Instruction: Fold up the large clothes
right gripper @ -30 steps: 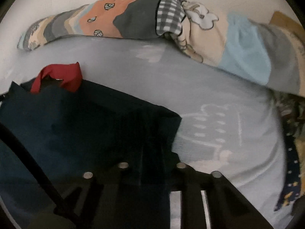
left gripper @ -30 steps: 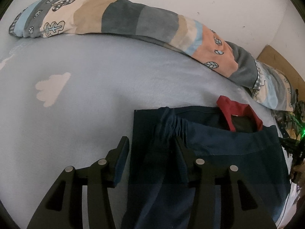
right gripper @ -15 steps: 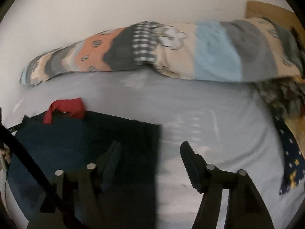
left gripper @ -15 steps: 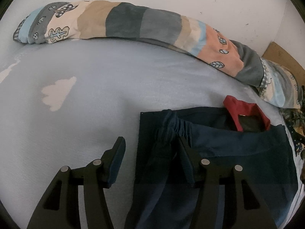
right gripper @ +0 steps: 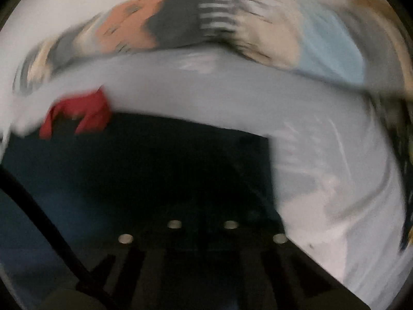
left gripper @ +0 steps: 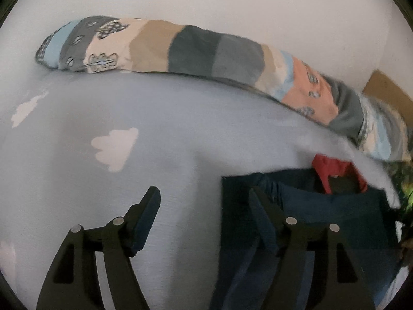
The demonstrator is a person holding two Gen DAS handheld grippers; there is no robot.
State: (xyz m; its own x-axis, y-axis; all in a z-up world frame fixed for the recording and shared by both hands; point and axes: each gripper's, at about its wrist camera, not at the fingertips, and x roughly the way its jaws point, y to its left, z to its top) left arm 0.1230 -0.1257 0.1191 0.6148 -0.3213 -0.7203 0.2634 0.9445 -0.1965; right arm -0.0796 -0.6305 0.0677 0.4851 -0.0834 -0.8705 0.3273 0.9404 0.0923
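Observation:
A folded navy garment (left gripper: 322, 222) with a red collar (left gripper: 335, 170) lies flat on the pale blue bed sheet (left gripper: 180, 134). My left gripper (left gripper: 204, 204) is open; its right finger is over the garment's left edge, its left finger over bare sheet. In the blurred right wrist view the same navy garment (right gripper: 129, 170) and red collar (right gripper: 80, 113) fill the lower left. My right gripper (right gripper: 202, 217) is low over the garment's right part; its dark fingers merge with the cloth and the screws sit close together.
A long patchwork bolster (left gripper: 206, 51) lies along the white wall at the back, also in the right wrist view (right gripper: 232, 25). White cloud prints (left gripper: 113, 147) mark the sheet. A black cable (right gripper: 38, 219) crosses the right view's lower left.
My left gripper has slid left off the garment, staying open. My right gripper was open half a second ago and has dropped onto the garment's right part with fast motion blur.

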